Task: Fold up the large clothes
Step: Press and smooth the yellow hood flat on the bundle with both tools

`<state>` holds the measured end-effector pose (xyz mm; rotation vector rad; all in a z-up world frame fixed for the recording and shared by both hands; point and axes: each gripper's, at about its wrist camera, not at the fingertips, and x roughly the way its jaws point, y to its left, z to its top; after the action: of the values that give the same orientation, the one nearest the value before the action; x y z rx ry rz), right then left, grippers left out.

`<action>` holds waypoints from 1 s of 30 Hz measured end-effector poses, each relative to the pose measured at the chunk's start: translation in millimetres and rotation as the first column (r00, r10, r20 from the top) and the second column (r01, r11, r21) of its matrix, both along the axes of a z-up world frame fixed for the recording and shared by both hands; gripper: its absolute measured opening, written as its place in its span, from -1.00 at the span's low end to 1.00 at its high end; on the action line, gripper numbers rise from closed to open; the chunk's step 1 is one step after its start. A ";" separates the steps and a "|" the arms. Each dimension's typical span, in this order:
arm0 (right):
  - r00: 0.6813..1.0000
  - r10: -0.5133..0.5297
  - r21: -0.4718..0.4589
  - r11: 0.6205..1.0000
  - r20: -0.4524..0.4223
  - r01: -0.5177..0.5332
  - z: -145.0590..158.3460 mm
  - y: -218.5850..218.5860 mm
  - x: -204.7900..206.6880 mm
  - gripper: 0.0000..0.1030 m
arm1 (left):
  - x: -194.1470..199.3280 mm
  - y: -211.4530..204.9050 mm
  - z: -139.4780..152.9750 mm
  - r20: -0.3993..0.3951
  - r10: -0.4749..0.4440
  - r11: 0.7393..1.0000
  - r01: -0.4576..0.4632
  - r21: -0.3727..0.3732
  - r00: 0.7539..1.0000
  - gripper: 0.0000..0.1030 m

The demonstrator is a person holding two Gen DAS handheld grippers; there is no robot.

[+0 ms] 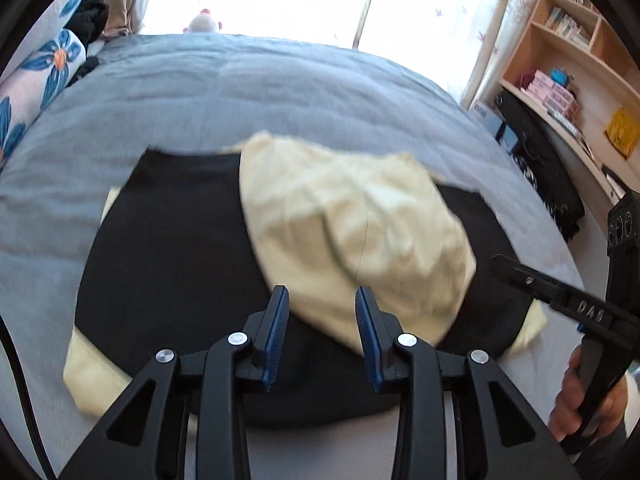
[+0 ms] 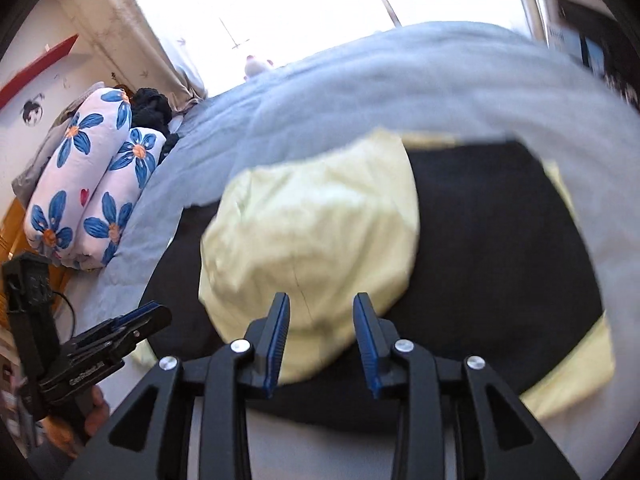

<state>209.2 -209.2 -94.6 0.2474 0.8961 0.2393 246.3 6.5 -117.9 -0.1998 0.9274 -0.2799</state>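
Your garment [image 1: 172, 248] lies flat on the bed [image 1: 248, 88], near the front edge: a black body with cream parts, and a cream section [image 1: 352, 232] folded in over the middle of it. Cream corners poke out from under the black at the near left and near right. That layout reads as a fold partly made, with the cream piece laid inward so the outline narrows before the next fold.

Your left gripper [image 1: 322, 320] hangs above the near edge of the cream section with its jaws apart and nothing between them. Your right gripper [image 2: 322, 324] does the same from the other side, jaws apart and empty. Neither pad touches cloth. Both frames are blurred, so fine creases are hard to judge.

You have both tools close side by side, so each shows in the other's view; mind that they do not clash when you reach for the next edge.

Around you: rolled floral bedding [image 2: 88, 184] and a dark heap [image 2: 152, 112] sit at the far left corner of the bed, well apart from the garment. A bookshelf [image 1: 572, 48] stands to the right, off the bed. A small plush [image 1: 204, 22] sits at the far edge by the window. Nothing lies on the garment itself, and the bed beyond it is free for folding forward.
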 end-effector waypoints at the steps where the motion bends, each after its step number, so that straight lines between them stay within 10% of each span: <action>1: 1.000 -0.002 -0.021 1.000 0.015 0.002 2.6 3.7 8.2 -0.36 | 9.4 -4.1 2.5 0.003 0.008 1.000 -0.008 -0.001 1.000 -0.36; 10: 0.998 -0.011 -0.089 0.996 -0.057 0.005 -32.4 24.1 85.9 -0.36 | 79.2 -14.3 -24.5 -0.038 0.093 0.996 -0.092 0.012 0.995 -0.36; 22: 0.996 0.045 -0.191 0.980 -0.076 -0.059 -82.2 18.8 25.0 -0.35 | 41.6 -18.8 -74.0 -0.038 0.020 0.976 -0.011 0.217 0.999 -0.36; 30: 0.999 0.032 -0.085 0.996 -0.035 -0.035 -54.1 15.3 6.7 -0.36 | 7.3 -14.6 -45.5 0.012 0.046 0.996 -0.047 0.072 0.999 -0.10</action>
<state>216.0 -193.9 -148.8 0.1571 0.9422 0.2280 253.6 -8.1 -163.4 -0.1533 0.9202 -0.2043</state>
